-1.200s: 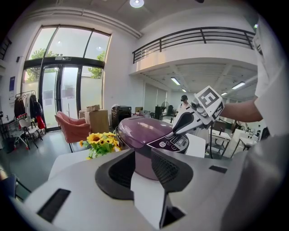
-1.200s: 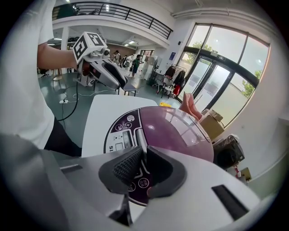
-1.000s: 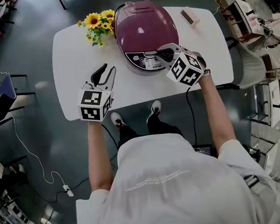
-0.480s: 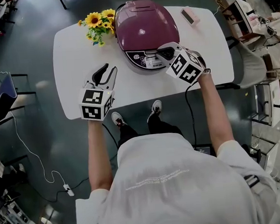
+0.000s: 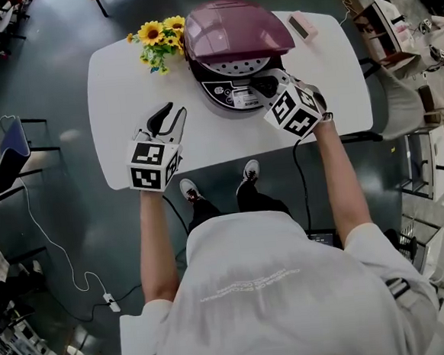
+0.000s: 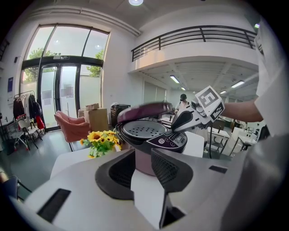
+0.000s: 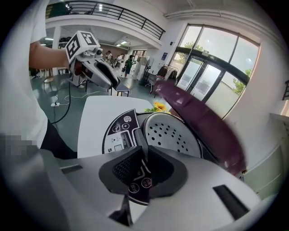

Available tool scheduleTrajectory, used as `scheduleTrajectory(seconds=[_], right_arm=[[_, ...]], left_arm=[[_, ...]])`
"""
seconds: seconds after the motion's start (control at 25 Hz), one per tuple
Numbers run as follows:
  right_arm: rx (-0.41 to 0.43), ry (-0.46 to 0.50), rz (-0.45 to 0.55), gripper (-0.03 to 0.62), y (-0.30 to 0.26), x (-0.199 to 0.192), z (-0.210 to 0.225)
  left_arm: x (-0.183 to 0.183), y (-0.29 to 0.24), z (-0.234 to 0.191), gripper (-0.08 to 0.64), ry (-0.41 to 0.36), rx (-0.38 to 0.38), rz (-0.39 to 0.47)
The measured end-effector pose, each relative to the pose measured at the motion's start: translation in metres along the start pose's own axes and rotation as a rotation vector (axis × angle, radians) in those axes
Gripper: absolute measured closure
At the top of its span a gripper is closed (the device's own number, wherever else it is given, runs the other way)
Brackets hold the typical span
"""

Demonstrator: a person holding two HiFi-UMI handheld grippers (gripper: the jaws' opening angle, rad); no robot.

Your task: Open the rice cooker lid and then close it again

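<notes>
1 rice cooker [image 5: 230, 38], 2 tongs [image 5: 171, 112] [image 5: 260, 82]

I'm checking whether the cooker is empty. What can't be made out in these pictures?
Pot contents: a perforated plate covers the cooker in all views.
How far the lid is up: it is blurred in both gripper views.
Print on the panel: too small in the head view, partly behind the right gripper.
The pink object: too small to identify.

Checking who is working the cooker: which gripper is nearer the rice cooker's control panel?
Right. The right gripper sits over the control panel at the front of the rice cooker; the left gripper is over the table, apart, beside the cooker.
</notes>
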State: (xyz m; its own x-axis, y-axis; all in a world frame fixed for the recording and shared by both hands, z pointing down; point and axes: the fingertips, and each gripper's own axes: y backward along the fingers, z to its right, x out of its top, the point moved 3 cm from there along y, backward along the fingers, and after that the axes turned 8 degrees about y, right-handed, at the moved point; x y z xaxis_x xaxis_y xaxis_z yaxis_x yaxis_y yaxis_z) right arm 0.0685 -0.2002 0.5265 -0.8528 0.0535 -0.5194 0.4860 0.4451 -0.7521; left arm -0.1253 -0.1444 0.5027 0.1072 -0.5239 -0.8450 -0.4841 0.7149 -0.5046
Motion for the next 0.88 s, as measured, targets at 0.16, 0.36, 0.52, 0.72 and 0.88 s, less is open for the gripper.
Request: scheduleTrajectory(seconds=[0.16, 0.36, 0.52, 0.72, 0.88], right_arm=[[0.005, -0.011, 0.003, 0.545, 0.000, 0.000, 0.001], [0.054, -0.039, -0.024, 0.505, -0.005, 0.001, 0.001], [0.074, -0.052, -0.030, 0.500, -0.008, 0.001, 0.004], [0.027, -0.049, 0.015, 0.489, -0.008, -0.001, 0.004], [0.013, -0.187, 0.095, 0.468, -0.002, 0.000, 0.010]], left_arm=[[0.007, 0.003, -0.003, 0.436, -0.013, 0.001, 0.008], [0.015, 0.002, -0.005, 0.436, -0.031, -0.009, 0.018], [0.022, 0.000, -0.004, 0.437, -0.046, -0.022, 0.027], [0.038, 0.001, -0.005, 0.436, -0.086, -0.027, 0.049], [0.060, 0.002, -0.007, 0.436, -0.128, -0.024, 0.076]])
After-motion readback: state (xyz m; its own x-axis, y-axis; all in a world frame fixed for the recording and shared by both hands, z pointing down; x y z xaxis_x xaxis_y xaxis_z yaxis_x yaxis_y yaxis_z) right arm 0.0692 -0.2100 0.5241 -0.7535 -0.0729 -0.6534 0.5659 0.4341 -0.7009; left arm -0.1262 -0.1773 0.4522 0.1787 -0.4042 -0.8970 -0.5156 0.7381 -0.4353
